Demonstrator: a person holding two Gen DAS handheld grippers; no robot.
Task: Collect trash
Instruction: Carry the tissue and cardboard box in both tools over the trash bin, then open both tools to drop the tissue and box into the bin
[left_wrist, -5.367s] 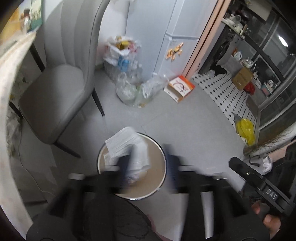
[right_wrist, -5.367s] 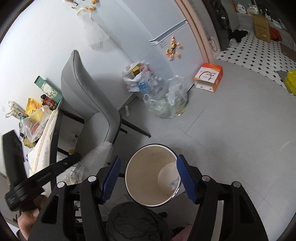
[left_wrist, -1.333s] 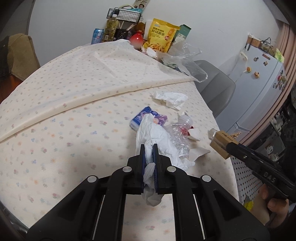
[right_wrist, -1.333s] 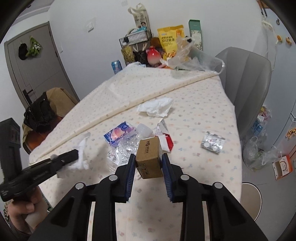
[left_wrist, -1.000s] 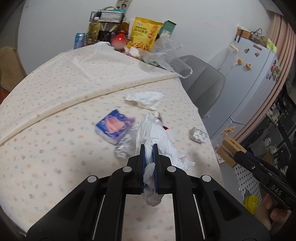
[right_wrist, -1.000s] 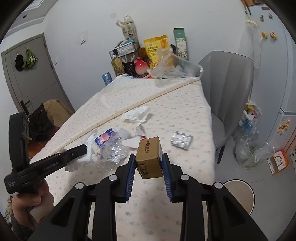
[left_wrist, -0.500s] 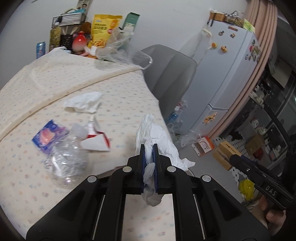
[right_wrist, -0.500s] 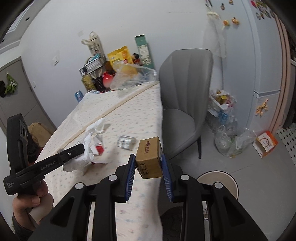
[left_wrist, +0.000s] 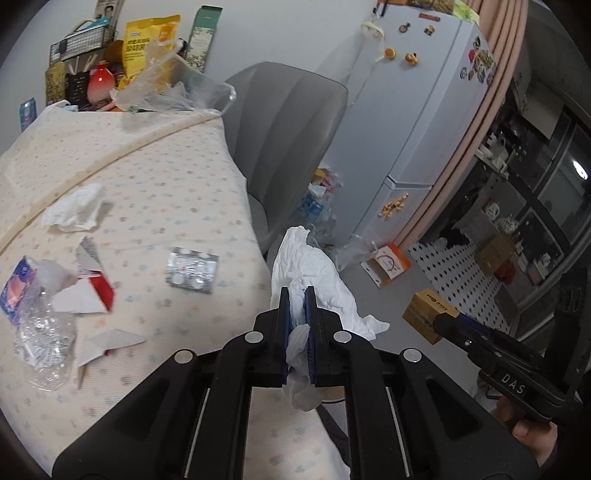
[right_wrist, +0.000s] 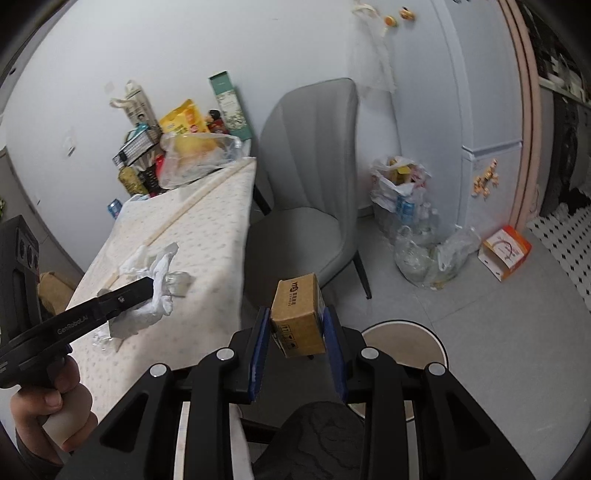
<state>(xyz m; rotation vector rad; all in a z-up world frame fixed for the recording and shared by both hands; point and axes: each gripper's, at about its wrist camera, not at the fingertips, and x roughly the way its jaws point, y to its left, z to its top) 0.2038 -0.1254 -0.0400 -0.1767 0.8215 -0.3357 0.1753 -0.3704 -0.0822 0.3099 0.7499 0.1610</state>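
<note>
My left gripper (left_wrist: 297, 295) is shut on a crumpled white tissue (left_wrist: 314, 266), held in the air just past the table's corner. My right gripper (right_wrist: 297, 317) is shut on a small brown cardboard box (right_wrist: 298, 318), above the floor beside the table. The round trash bin (right_wrist: 417, 332) stands on the floor just right of the box, partly hidden by the gripper's body. In the left wrist view the box (left_wrist: 428, 314) shows at the right. On the table (left_wrist: 155, 184) lie a tissue (left_wrist: 74, 208), a pill blister (left_wrist: 192, 269), paper scraps (left_wrist: 88, 291) and a crushed clear bottle (left_wrist: 40, 332).
A grey chair (right_wrist: 310, 206) stands at the table's end. Plastic bags of bottles (right_wrist: 406, 221) and an orange-white box (right_wrist: 504, 253) lie by the fridge (left_wrist: 417, 122). Snack packs and a wire basket (left_wrist: 85, 40) crowd the table's far end. A hand (right_wrist: 55, 410) grips the left tool.
Both grippers have swung right, away from the table top and toward the floor by the chair, each keeping its load. The bin has come into the right wrist view.
</note>
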